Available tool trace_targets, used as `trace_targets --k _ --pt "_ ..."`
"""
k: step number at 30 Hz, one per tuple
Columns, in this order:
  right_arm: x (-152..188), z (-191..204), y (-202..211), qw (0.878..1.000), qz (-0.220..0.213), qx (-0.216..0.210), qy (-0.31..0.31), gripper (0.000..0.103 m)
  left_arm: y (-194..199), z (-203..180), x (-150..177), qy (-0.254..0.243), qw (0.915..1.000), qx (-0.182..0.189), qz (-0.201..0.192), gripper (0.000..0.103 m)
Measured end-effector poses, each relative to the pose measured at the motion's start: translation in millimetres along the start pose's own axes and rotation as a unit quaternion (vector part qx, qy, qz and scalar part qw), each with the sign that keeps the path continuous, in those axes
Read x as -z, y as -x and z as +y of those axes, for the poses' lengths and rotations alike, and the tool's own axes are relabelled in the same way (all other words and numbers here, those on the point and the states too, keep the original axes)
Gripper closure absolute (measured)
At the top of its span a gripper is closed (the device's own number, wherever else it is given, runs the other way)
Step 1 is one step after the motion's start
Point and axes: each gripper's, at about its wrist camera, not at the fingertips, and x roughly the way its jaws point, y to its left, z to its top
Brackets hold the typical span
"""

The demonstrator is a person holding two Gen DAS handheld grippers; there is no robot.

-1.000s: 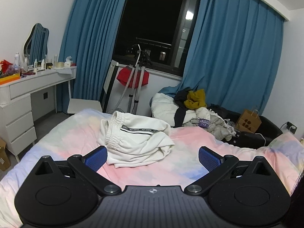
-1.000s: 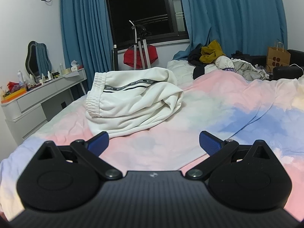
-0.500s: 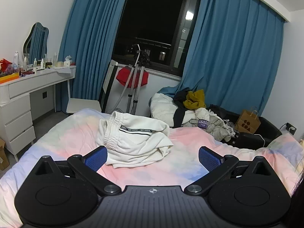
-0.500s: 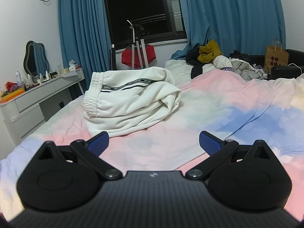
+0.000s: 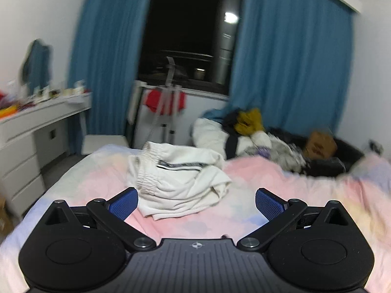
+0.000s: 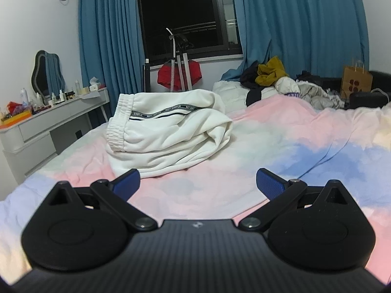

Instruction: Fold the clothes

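Now — step in hand: reaching in for a first hold on the white trousers [image 6: 168,131], judged from both claws being empty and aimed at them.
Garment place: bunched in a loose heap on the pastel bed [image 6: 281,146], elastic waistband to the left, striped tape along the upper fold, a rolled edge at the right.
Left claw [image 5: 195,202]: released, fingers spread wide, nothing between them; heap just ahead of its left finger.
Right claw [image 6: 198,180]: likewise released and empty, low over the sheet, near hem just beyond its left fingertip.
Doing it well: best to pinch the waistband at its two ends, one claw each, then lift and shake flat before any fold; grabbing the thick middle would likely catch several layers at once.
Against the earlier frames: left view blurred and swung — heap now lower and nearer; right view nearer too, trousers unmoved on the bed.
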Motion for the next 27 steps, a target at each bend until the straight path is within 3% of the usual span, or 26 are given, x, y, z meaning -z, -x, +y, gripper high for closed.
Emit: trace_targets --k 4,7,9,15,18,20,23,27 --pt "-8.3 -2.3 -2.3 1.000 -0.005 0.001 0.000 0.000 -46.6 33.5 17.7 -0.010 0.9999 0.011 -0.006 0.000" --pt "-25.0 -3.8 -12.3 1.000 -0.010 -0.023 -0.018 0.000 -83.4 63.5 27.6 -0.010 0.9996 0.026 -0.004 0.000" --pt "-41.2 0.9 -24.5 0.999 -0.018 -0.035 -0.020 0.000 -105.1 86.0 37.2 -0.005 0.9998 0.016 -0.008 0.000" --pt "-98.5 46.9 -121.2 0.997 -0.010 -0.072 0.014 0.003 -163.0 153.4 70.4 0.022 0.9986 -0.014 0.045 0.000" --pt "-117.0 84.9 -185.8 0.996 0.006 -0.079 0.041 0.012 -186.7 184.8 82.8 0.048 0.9954 -0.033 0.076 0.000" --pt "-125.0 108.1 -228.0 0.995 0.022 -0.086 0.052 0.025 -197.4 199.4 87.2 0.070 0.9933 -0.031 0.086 0.000" --pt "-129.9 139.5 -278.1 0.993 0.045 -0.080 0.079 0.031 -209.3 211.6 98.3 0.081 0.9916 -0.031 0.097 0.000" --pt "-124.3 166.1 -307.1 0.990 0.064 -0.048 0.116 0.042 -218.9 215.9 104.3 0.088 0.9897 -0.026 0.110 0.000"
